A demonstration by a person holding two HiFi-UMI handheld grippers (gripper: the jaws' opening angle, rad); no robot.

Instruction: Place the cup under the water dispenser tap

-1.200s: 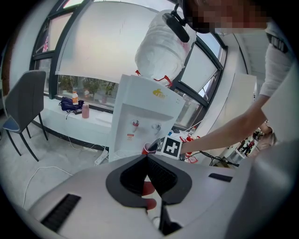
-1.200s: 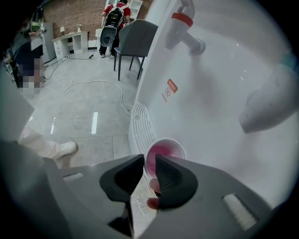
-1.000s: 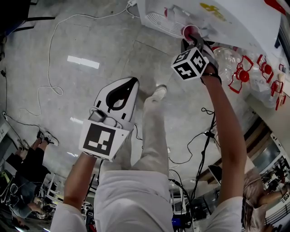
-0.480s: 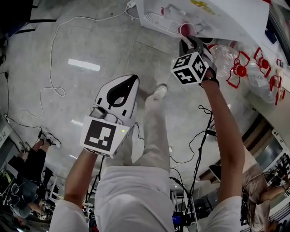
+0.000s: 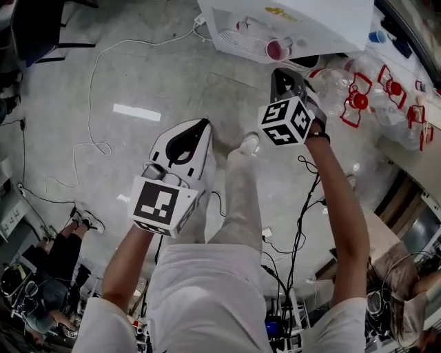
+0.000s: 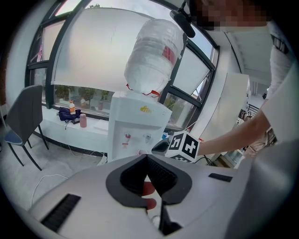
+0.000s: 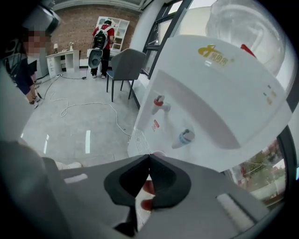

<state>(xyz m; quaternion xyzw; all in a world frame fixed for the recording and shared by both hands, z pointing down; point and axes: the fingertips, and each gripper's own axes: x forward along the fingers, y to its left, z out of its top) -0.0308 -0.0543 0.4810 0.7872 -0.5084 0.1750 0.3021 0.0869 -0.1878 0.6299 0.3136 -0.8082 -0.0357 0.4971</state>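
head view, near first: left gripper point(image 5: 204, 123) at 9 o'clock of centre, jaws together, nothing between them (left gripper view agrees, tips meet in a point); right gripper point(image 5: 278, 72) at 1 o'clock, jaws have just been closing and now sit together, nothing between them; person's shoe point(image 5: 248, 143) on the grey floor point(image 5: 138, 69) between the two grippers; white cable point(image 5: 86, 62) loops over the floor at 10 o'clock; cup point(image 5: 277, 49) (pink-red, upright) just past the right gripper's tips at 12–1 o'clock, apart from them; it stands on the drip grille point(image 5: 241, 40) of the water dispenser point(image 5: 303, 21), below the red tap point(image 7: 160, 103) and blue tap point(image 7: 186, 137); can't tell which of the two it lines up with; right gripper view shows only the cup's rim over the jaw tips; empty water bottles point(image 5: 358, 96) with red handles at 2 o'clock, beside the dispenser
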